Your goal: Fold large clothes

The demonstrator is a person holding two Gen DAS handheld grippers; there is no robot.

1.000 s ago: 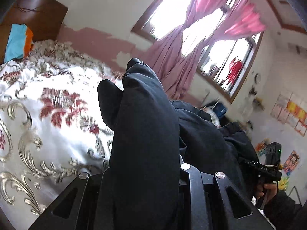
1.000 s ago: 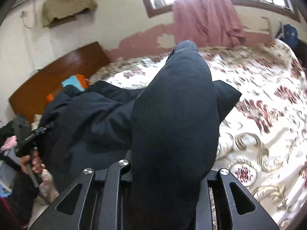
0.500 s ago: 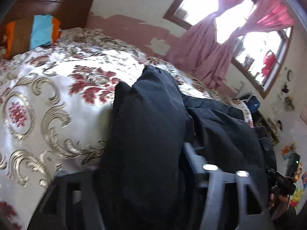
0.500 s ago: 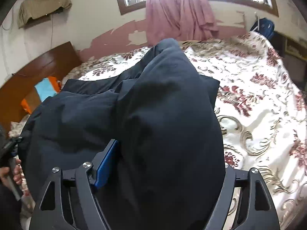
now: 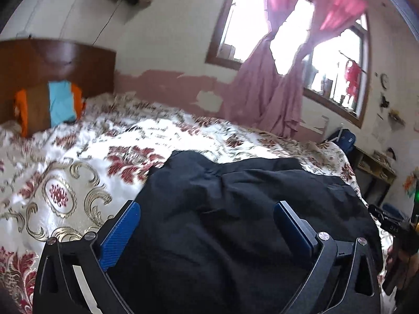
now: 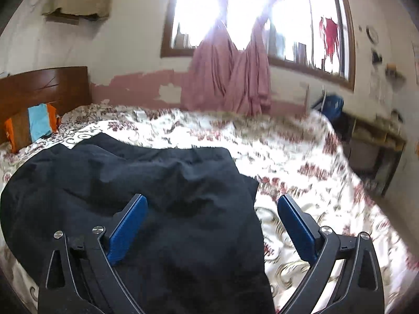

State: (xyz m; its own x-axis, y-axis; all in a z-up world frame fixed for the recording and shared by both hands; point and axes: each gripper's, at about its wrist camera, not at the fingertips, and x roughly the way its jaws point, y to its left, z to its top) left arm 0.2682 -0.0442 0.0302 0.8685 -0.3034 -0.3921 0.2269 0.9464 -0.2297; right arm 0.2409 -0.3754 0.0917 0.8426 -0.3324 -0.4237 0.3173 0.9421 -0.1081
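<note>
Both claws, left [image 5: 207, 225] and right [image 6: 212, 219], gape wide, holding nothing; big black cloth garment [image 5: 235, 209] lies folded beneath on flowery bedspread [image 5: 65, 183], maybe more folds left.

Dark garment laid out on the bed

The black garment [image 5: 235, 209] lies spread across the near edge of the bed [image 5: 78, 183], on the floral cover. It is rumpled, with soft creases and a doubled-over look; one corner points toward the headboard end. In the right wrist view the black garment [image 6: 157, 183] covers the bed's near left part.
</note>
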